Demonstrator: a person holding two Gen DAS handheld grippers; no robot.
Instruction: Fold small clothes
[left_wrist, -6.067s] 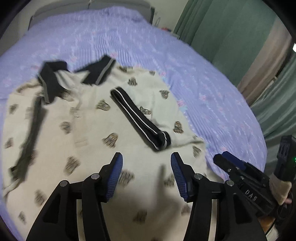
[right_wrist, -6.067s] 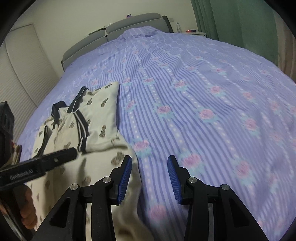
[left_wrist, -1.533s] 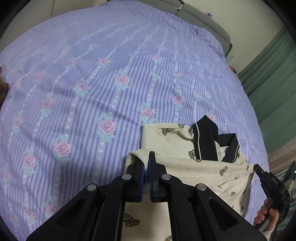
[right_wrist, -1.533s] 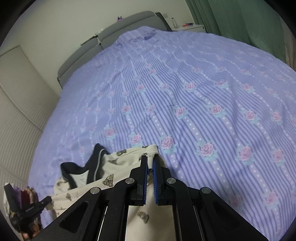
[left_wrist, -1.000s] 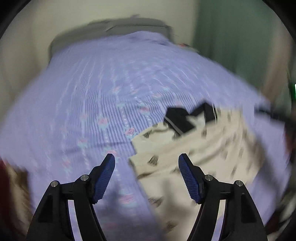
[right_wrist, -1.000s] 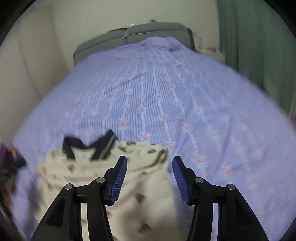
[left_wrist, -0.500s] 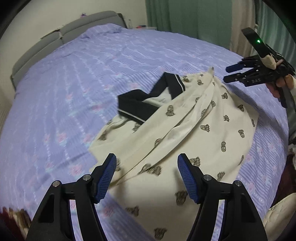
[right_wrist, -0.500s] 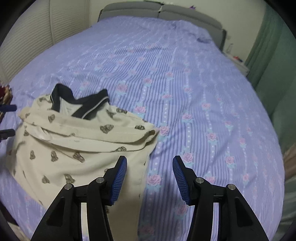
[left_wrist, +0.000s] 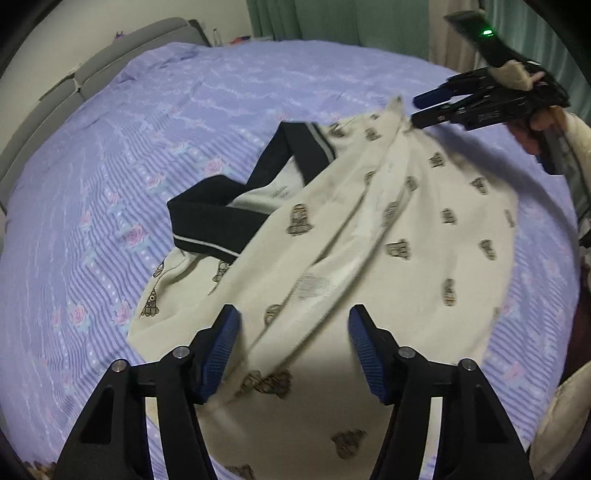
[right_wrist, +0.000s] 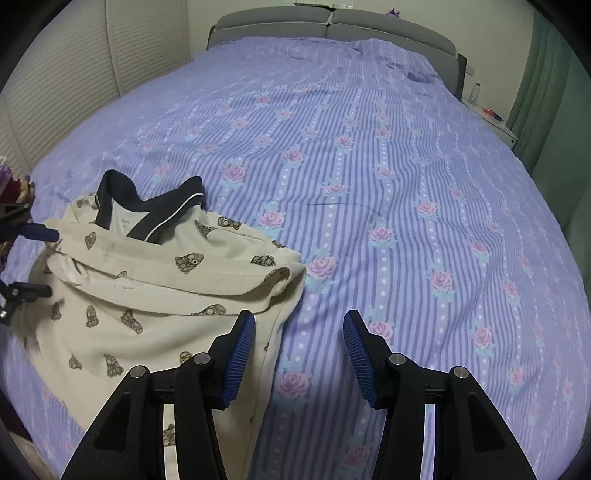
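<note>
Near the front edge of the bed (right_wrist: 369, 155) the cream garment (left_wrist: 424, 229) lies loosely doubled, both the left gripper (left_wrist: 291, 350) and the right gripper (right_wrist: 297, 356) open and empty, so a careless regrasp may catch only one layer and undo the fold.

A cream shirt (right_wrist: 140, 295) with a dark collar lies folded at the lower left of the frame on the purple bed (right_wrist: 369, 166). The right gripper (right_wrist: 298, 349) hovers open at bottom centre, its left finger over the shirt's edge.
</note>
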